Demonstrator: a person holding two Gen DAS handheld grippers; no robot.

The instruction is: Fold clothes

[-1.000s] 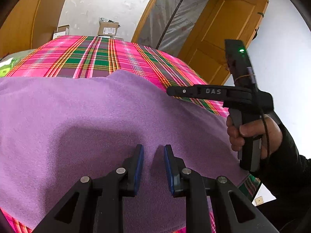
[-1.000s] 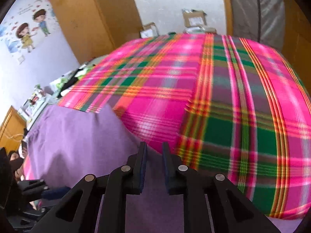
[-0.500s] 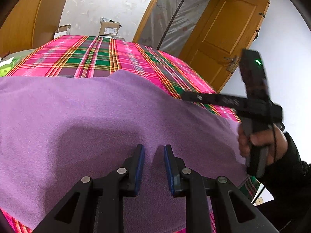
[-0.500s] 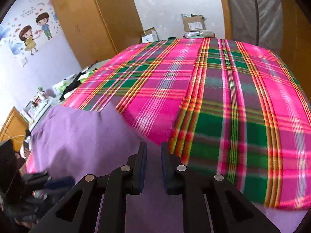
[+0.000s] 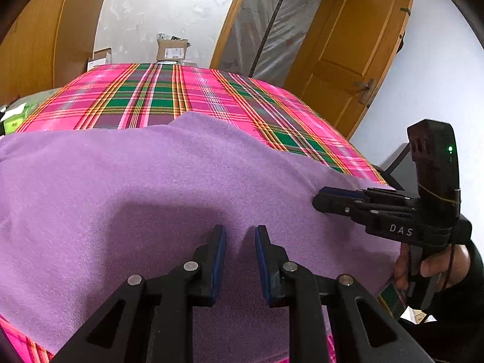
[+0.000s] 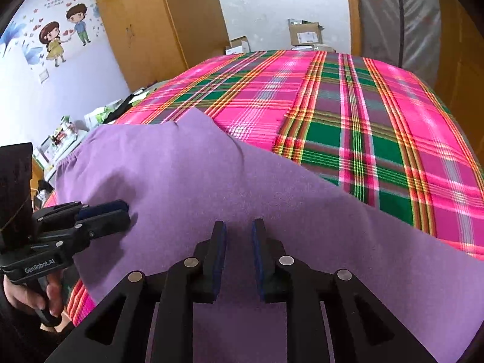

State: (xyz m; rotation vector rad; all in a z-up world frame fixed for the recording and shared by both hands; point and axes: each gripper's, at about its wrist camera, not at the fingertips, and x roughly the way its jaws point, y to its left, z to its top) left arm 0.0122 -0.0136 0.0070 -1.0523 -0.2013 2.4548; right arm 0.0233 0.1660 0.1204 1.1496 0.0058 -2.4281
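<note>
On the plaid bedspread [image 5: 157,96], fuzzy purple garment [image 5: 151,187] lies flat.

On my right gripper [image 5: 325,201], seen from my left wrist camera, white letters on the black body read "DAS". On my left gripper [image 6: 122,211], seen from my right wrist camera, pale lettering along the black body reads "GenRobot.AI". The cardboard box [image 6: 304,34] by the far wall carries a white label, but its print is too small for me to read.
</note>
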